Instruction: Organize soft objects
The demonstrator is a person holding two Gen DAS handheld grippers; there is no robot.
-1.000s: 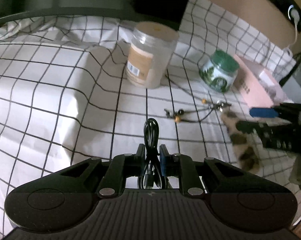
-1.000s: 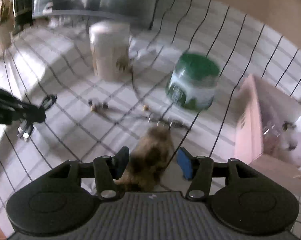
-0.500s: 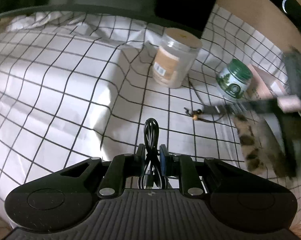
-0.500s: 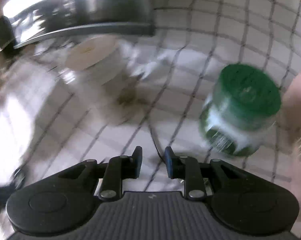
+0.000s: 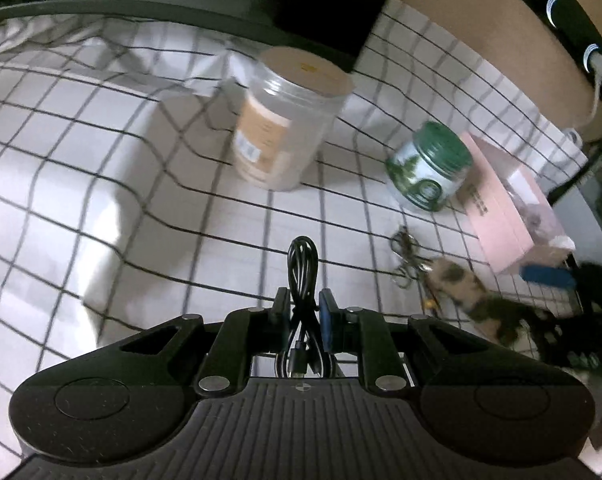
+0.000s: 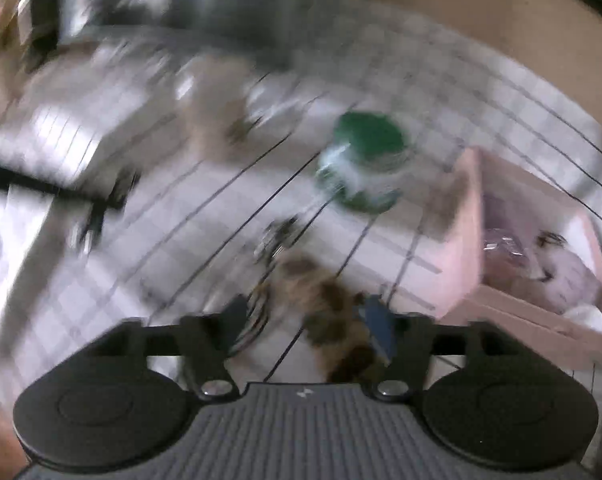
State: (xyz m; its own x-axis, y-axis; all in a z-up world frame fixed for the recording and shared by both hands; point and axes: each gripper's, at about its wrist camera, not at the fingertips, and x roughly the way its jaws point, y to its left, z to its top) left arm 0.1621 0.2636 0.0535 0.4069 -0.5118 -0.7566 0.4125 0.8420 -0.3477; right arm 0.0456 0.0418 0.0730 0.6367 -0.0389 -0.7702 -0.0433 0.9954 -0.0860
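Note:
My left gripper (image 5: 304, 305) is shut on a coiled black cable (image 5: 302, 276) and holds it above the checked tablecloth (image 5: 101, 168). A spotted furry tail keychain (image 6: 321, 300) lies between the open jaws of my right gripper (image 6: 307, 312); the right wrist view is blurred by motion. In the left wrist view the furry tail (image 5: 461, 280) with its bunched cord and clasp (image 5: 407, 256) lies on the cloth, and the right gripper (image 5: 573, 296) is at its right end. A pink open box (image 6: 533, 256) holding soft items stands to the right.
A clear jar with a tan lid (image 5: 289, 120) and a green-lidded jar (image 5: 429, 168) stand on the cloth behind the tail. The pink box (image 5: 509, 204) is beside the green jar. A brown wall with a black power strip (image 5: 581, 20) runs along the back.
My right gripper was shut half a second ago and is now open around the furry tail, having swung back down. The tail's cord is now bunched up. My left gripper keeps holding the cable.

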